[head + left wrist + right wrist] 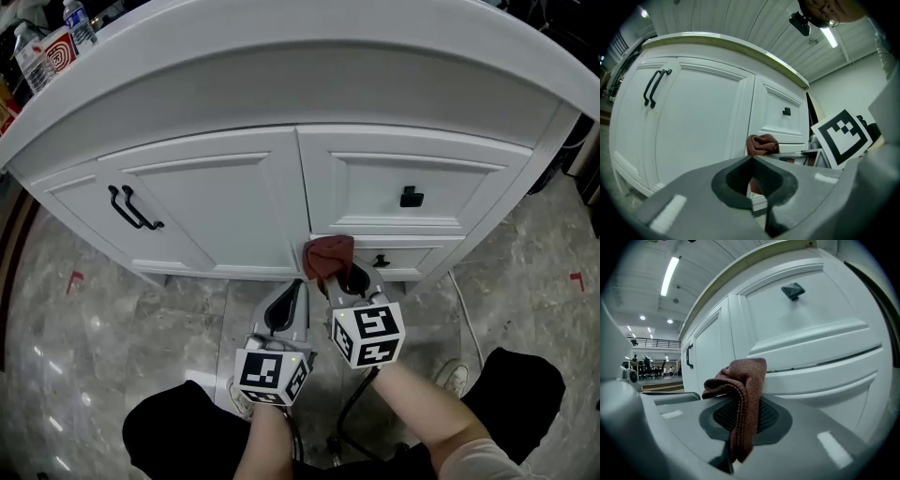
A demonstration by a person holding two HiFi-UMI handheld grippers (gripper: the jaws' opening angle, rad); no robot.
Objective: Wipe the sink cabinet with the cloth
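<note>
The cloth (328, 255) is a rust-brown wad low on the cabinet (216, 187) front, where the centre stile meets the rail between the upper drawer (375, 192) and the lower drawer (427, 253). It looks to touch the white paint, though no view settles that. The right gripper (345, 279) has its fingers pinching the cloth. In the right gripper view one fold runs down between them and the rest bunches over the tips. The left gripper (286, 302) sits just beside it, fingers pressed together on nothing, pointing at the foot of the door (187, 206).

The step in hand is probably wiping the front. To do it well, the bunched part should meet the panel, not the hard finger tips, and the pressure should stay even. I would run strokes along the rail first, then overlap them across each panel. A fold pushed into the recessed mouldings would reach where grime tends to sit. The knob (411, 197) and the handle (131, 208) need working round. Only a narrow fold is gripped, so a hard drag could pull the cloth free — light, steady passes seem safer.

Both drawers and the door are shut, so their contents are hidden. On the worktop (281, 47), far left, stand capped bottles (80, 21); I cannot tell what they hold.
</note>
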